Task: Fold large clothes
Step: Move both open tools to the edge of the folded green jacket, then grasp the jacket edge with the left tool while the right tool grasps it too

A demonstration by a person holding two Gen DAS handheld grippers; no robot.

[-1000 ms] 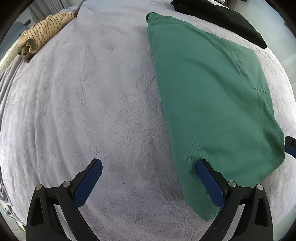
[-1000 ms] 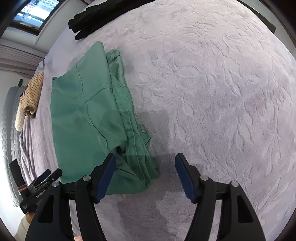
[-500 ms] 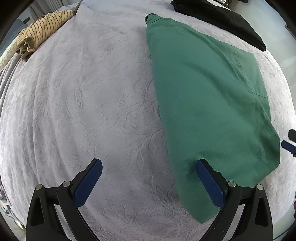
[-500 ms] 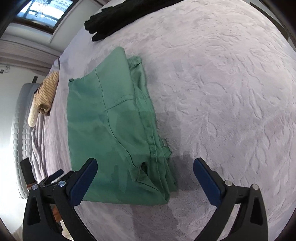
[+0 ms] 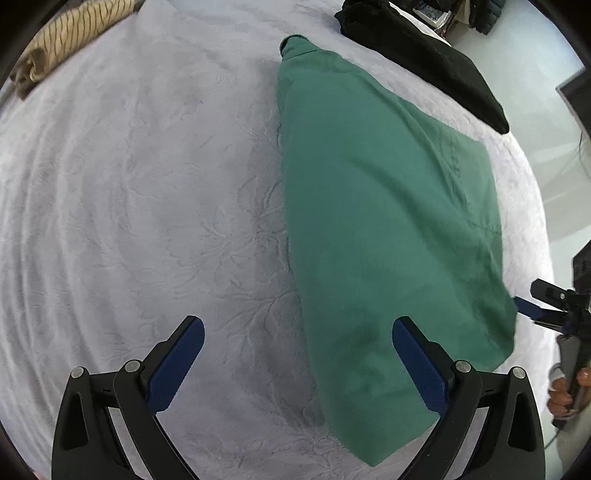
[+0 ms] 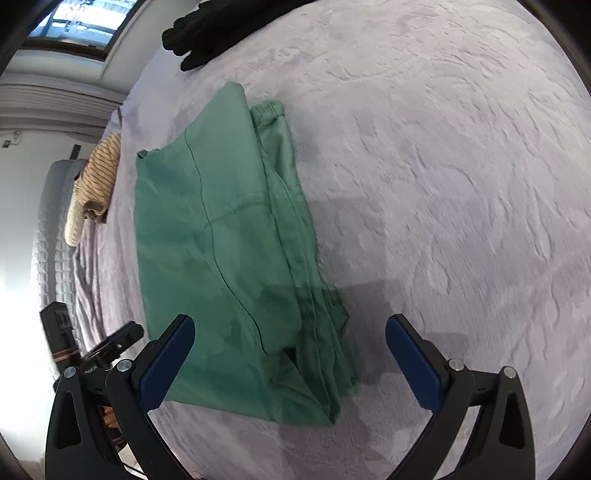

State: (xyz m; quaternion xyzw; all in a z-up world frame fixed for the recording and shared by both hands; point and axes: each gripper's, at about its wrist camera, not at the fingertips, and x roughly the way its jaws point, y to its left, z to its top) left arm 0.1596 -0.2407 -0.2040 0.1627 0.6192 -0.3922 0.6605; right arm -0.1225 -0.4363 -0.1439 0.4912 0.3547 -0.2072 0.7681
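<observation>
A folded green garment (image 5: 388, 229) is lying flat on a pale lilac bedspread (image 5: 147, 184) embossed with a leafy pattern. No brand or label can be read; small white lettering on the black frame of the left gripper, at the lower left of the right wrist view, is too blurred to make out. The left gripper (image 5: 297, 363) is standing with its blue-padded jaws spread wide; one pad is over the near part of the green cloth, the other over bare bedspread, and nothing is pinched. The right gripper (image 6: 288, 363) has just been opening and now is spread wide too, straddling the garment's near corner without gripping it. The left wrist view is showing the smooth top of the fold, plus the right gripper's tip and the person's hand (image 5: 563, 395) at the right edge. The right wrist view alone is showing the stacked open edges along the garment's right side, a seam crossing it, and a window (image 6: 70, 26) at the upper left. Both views are showing a black garment (image 5: 424, 55) beyond the green one and a striped beige garment (image 6: 98, 177) rolled at the far side, both well apart from the green one.
</observation>
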